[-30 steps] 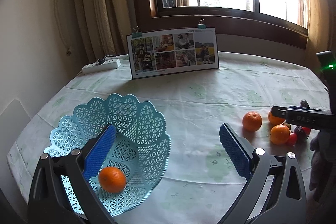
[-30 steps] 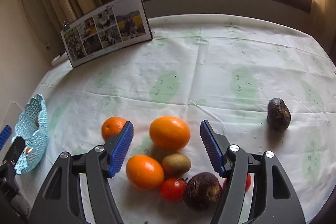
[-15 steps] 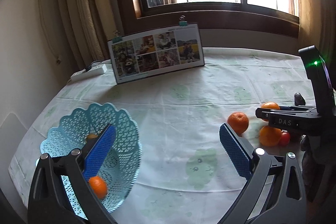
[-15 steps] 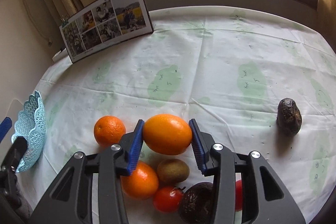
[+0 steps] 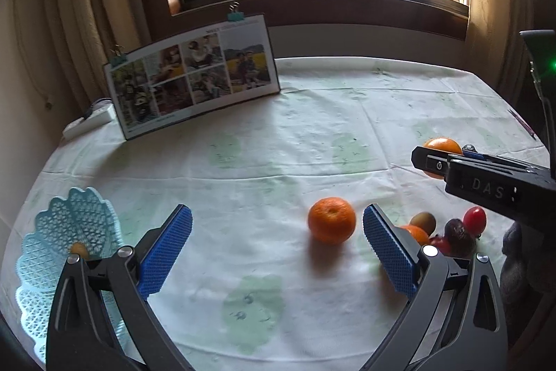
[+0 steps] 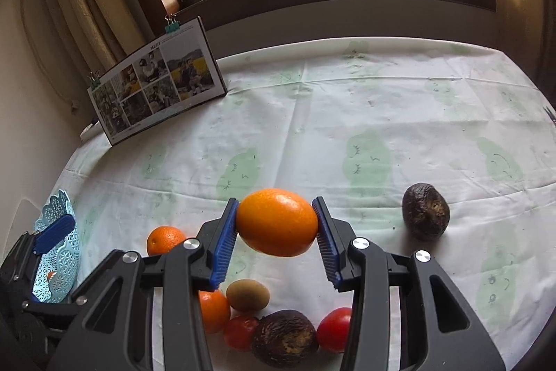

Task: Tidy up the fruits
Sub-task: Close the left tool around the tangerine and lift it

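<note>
Right wrist view, left to right: blue basket (image 6: 57,261) at far left desk (image 6: 347,113) edge – right hand-held gripper (image 6: 277,233) clamps large orange (image 6: 277,222), long axis across jaws, lifted above fruit pile. Left hand-held gripper (image 5: 277,247) wide, empty – small orange (image 5: 332,220) just ahead, right of centre.

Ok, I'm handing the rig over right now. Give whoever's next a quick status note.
Right gripper: shut on the big orange, lifted off the table.
Left gripper: open, empty, near the small orange.
Basket, far left: one orange inside.
Done: one fruit in the basket, the next one gripped.
Left: carry the big orange over, then the small orange, another orange, kiwi, two tomatoes, two avocados.
</note>
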The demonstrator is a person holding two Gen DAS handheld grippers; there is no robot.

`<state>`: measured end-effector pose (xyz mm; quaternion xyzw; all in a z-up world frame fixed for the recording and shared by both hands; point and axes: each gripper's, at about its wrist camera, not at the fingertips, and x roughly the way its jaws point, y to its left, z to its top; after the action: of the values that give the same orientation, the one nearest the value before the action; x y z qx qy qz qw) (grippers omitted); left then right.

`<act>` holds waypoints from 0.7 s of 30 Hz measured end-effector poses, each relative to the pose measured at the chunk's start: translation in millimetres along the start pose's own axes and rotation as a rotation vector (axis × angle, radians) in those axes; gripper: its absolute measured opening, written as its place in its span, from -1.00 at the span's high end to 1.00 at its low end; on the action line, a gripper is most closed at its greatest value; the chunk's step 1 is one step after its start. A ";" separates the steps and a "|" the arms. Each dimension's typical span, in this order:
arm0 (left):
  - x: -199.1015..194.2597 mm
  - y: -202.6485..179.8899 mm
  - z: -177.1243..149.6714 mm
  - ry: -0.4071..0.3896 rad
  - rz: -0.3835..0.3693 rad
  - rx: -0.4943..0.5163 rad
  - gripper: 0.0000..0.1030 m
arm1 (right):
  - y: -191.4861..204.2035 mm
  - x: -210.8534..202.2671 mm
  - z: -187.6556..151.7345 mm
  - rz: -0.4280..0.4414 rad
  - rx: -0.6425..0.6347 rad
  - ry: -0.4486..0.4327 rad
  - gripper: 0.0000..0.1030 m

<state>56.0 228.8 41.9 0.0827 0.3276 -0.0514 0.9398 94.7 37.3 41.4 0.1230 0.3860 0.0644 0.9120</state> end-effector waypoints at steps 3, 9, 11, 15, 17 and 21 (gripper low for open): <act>15.7 -3.2 1.4 0.016 -0.050 -0.018 -0.94 | -0.7 -2.8 0.9 -0.009 -0.002 -0.015 0.16; 43.3 -3.6 -3.3 0.086 -0.152 -0.067 -0.52 | -1.3 -1.8 -0.6 -0.013 0.003 -0.015 0.16; 47.1 -5.0 -4.7 0.101 -0.163 -0.057 -0.36 | -0.8 -0.8 -1.4 -0.013 0.002 -0.013 0.16; 53.7 -8.0 -8.2 0.144 -0.223 -0.050 0.04 | -0.8 -1.6 -1.9 -0.011 0.000 -0.017 0.16; 52.9 -7.6 -9.1 0.140 -0.249 -0.053 0.21 | -1.1 -2.9 -2.0 -0.009 0.001 -0.021 0.16; 47.4 -7.7 -11.5 0.125 -0.245 -0.052 0.21 | 0.4 -5.1 -1.8 -0.005 0.001 -0.030 0.16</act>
<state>84.8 221.4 2.5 0.0207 0.3944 -0.1518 0.9061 89.8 36.8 43.8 0.1236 0.3727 0.0601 0.9177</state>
